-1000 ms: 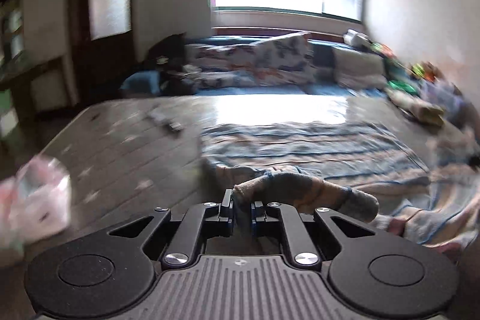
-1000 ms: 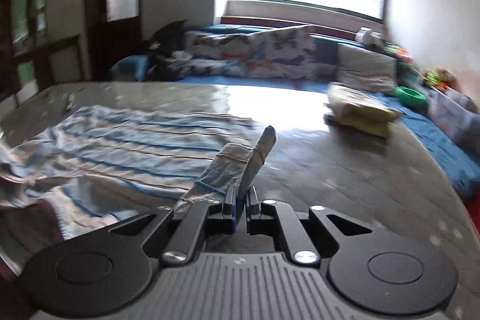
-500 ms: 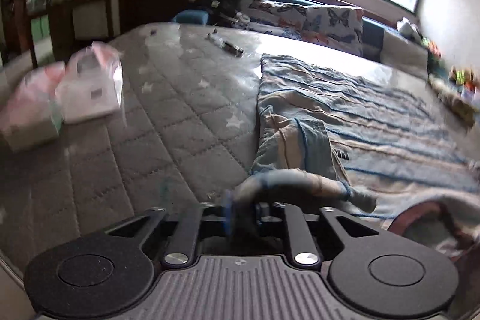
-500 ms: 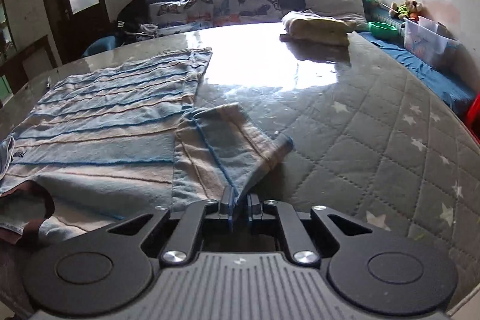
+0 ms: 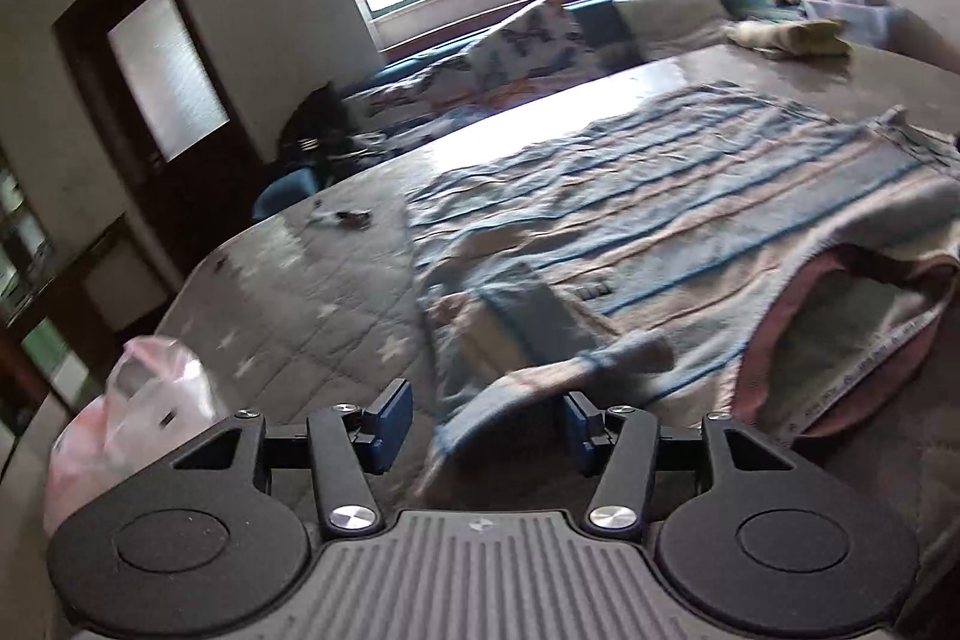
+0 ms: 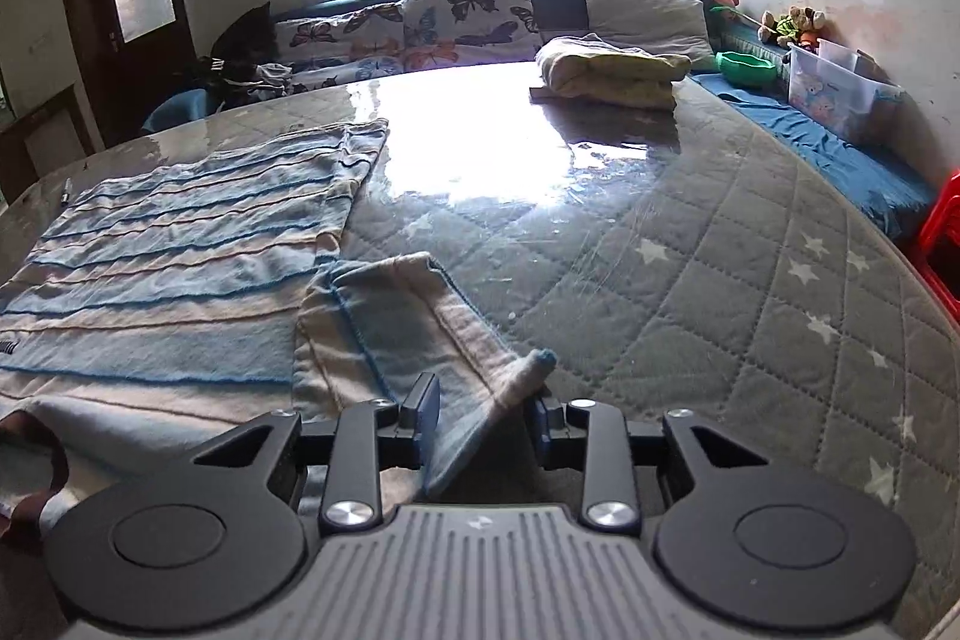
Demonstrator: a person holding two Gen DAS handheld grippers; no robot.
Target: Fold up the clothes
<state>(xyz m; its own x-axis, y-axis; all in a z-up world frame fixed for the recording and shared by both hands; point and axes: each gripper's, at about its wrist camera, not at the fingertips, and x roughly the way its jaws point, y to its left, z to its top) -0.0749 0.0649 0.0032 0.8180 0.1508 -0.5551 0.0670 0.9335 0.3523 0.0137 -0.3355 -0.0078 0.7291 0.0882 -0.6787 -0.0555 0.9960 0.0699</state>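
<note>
Mattress [image 6: 690, 244] — 1 striped garment [image 6: 180, 232], 2 sleeves

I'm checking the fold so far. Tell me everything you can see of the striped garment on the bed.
The striped garment is a soft knit top in pale blue and cream bands with thin darker lines. It lies spread nearly flat on the quilted mattress, collar open, showing a brownish-pink edge and lining. Both sleeves are folded in, each cuff lying between the open jaws of the left hand-held gripper and right hand-held gripper.
</note>
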